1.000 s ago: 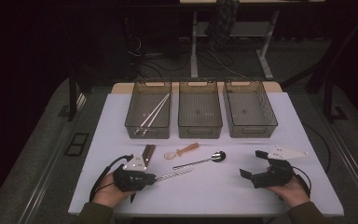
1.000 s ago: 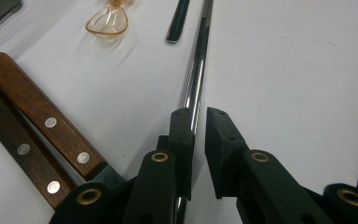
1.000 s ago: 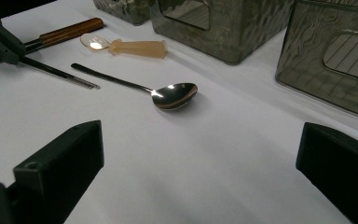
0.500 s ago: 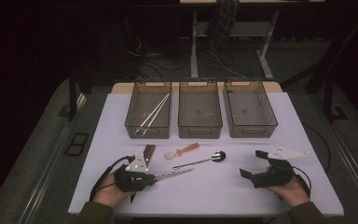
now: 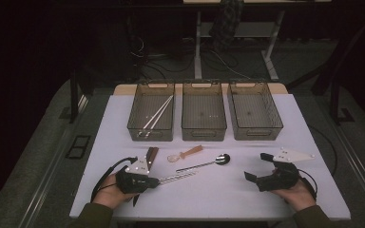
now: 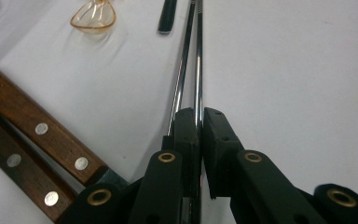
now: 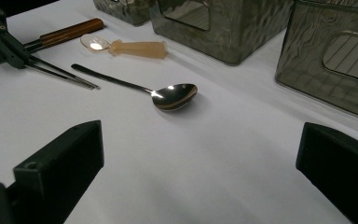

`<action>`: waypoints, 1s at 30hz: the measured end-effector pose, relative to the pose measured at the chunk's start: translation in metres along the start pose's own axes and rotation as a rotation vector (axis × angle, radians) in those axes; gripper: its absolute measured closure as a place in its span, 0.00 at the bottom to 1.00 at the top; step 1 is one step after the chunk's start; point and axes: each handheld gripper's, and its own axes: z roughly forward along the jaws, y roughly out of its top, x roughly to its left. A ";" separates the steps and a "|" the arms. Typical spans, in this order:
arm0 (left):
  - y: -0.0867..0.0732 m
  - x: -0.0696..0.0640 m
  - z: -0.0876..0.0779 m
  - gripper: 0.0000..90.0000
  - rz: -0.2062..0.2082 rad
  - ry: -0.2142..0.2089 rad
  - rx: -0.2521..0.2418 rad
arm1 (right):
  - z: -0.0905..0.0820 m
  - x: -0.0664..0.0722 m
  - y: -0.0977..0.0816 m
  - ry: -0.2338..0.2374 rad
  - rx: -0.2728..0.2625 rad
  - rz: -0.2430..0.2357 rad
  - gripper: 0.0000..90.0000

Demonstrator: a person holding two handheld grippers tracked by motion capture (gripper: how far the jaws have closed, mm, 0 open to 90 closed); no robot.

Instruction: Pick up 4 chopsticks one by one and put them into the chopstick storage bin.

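The left hand-held gripper is clamping down on a pair of metal chopsticks lying on the white counter, its jaws having just been closing at their near ends, probably for lifting toward the left bin, where two others are lying. The right hand-held gripper is resting with jaws wide apart, facing the spoon.
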 end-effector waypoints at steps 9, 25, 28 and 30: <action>0.002 -0.001 -0.003 0.94 0.007 0.004 -0.015 | 0.000 0.000 0.000 0.000 -0.002 0.001 0.00; 0.010 -0.005 -0.012 0.94 -0.013 0.039 -0.051 | 0.000 0.000 0.000 0.000 0.002 -0.003 0.00; 0.011 -0.006 -0.013 0.94 -0.033 0.051 -0.055 | 0.001 0.000 0.000 0.000 0.005 -0.005 0.00; 0.012 -0.006 -0.014 0.94 -0.049 0.058 -0.057 | 0.002 -0.001 0.000 0.002 0.014 -0.004 0.00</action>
